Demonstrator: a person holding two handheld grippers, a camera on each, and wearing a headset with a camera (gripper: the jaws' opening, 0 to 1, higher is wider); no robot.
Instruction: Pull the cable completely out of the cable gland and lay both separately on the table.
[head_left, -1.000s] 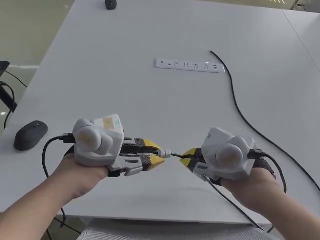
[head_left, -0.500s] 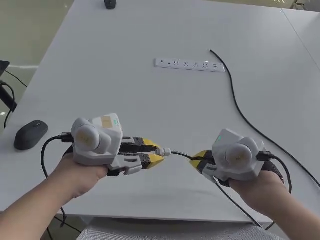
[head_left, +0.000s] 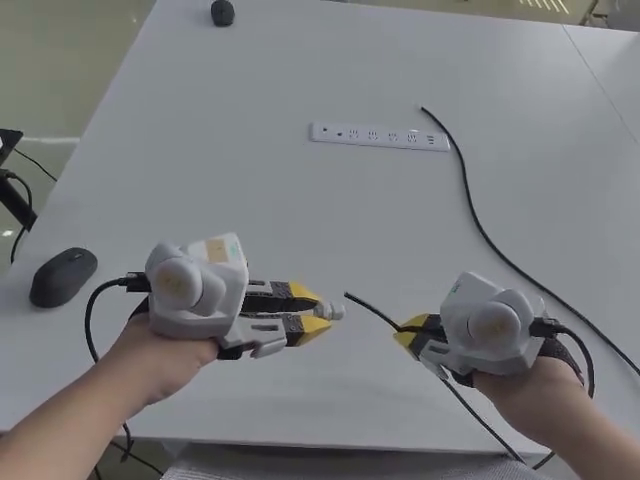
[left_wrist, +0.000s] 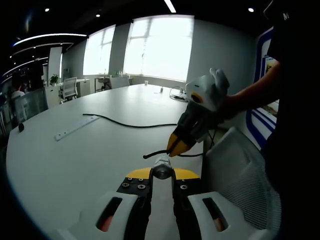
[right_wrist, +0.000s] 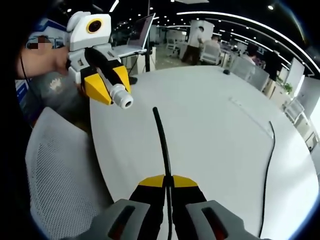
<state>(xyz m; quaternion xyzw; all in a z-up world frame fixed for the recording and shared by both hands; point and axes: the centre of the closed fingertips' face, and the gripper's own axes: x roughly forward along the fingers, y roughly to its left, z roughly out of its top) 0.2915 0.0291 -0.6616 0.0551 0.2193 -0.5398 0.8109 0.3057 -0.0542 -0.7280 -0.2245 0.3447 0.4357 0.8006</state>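
- Pinching small white plastic cable gland (head_left: 332, 312) at tips of left claw (head_left: 318, 315).
- Clamping thin black cable (head_left: 370, 310) in right claw (head_left: 408, 330), free end aimed at left claw, clear of gland.
- Looks fully pulled out; holding both above white bench (head_left: 300, 200).
- Next: lower each, release well apart.

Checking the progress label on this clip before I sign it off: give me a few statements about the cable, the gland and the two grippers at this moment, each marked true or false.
1. The cable is fully out of the cable gland. True.
2. The left gripper is open. False: it is shut on the cable gland.
3. The right gripper is shut on the cable. True.
4. The cable gland lies on the table. False: it sits in the left gripper's jaws, not yet set down.
5. The power strip lies between the two grippers. False: it lies farther back on the table, beyond both.
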